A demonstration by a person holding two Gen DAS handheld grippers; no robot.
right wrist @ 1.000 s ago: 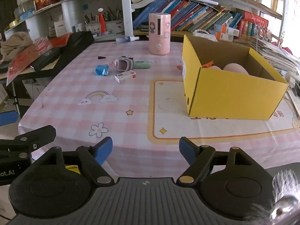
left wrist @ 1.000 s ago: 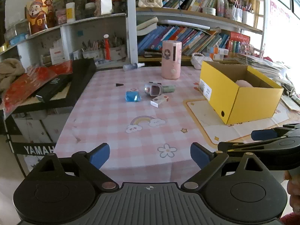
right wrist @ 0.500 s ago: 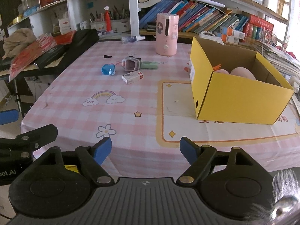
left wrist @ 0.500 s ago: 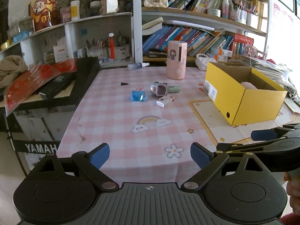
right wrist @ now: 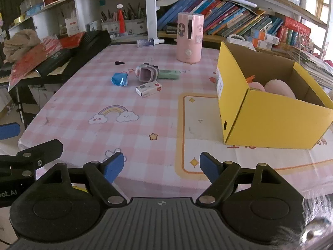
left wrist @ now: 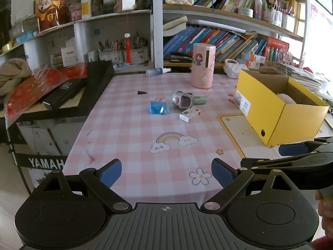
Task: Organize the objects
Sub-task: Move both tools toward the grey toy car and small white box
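On the pink checked tablecloth lie a blue wrapped packet, a grey-green toy watch and a small white-and-red box, grouped mid-table; they also show in the right wrist view: packet, watch, box. An open yellow box at the right holds pink soft items. My left gripper is open and empty at the table's near edge. My right gripper is open and empty beside it.
A pink cylinder appliance and a small spray bottle stand at the table's back. A black keyboard case with red bags lies left. Bookshelves rise behind. A small black piece lies on the cloth.
Both grippers have pulled back and tilted slightly, so the table looks a little farther in the left view. Nothing on the table has moved; both stay open.
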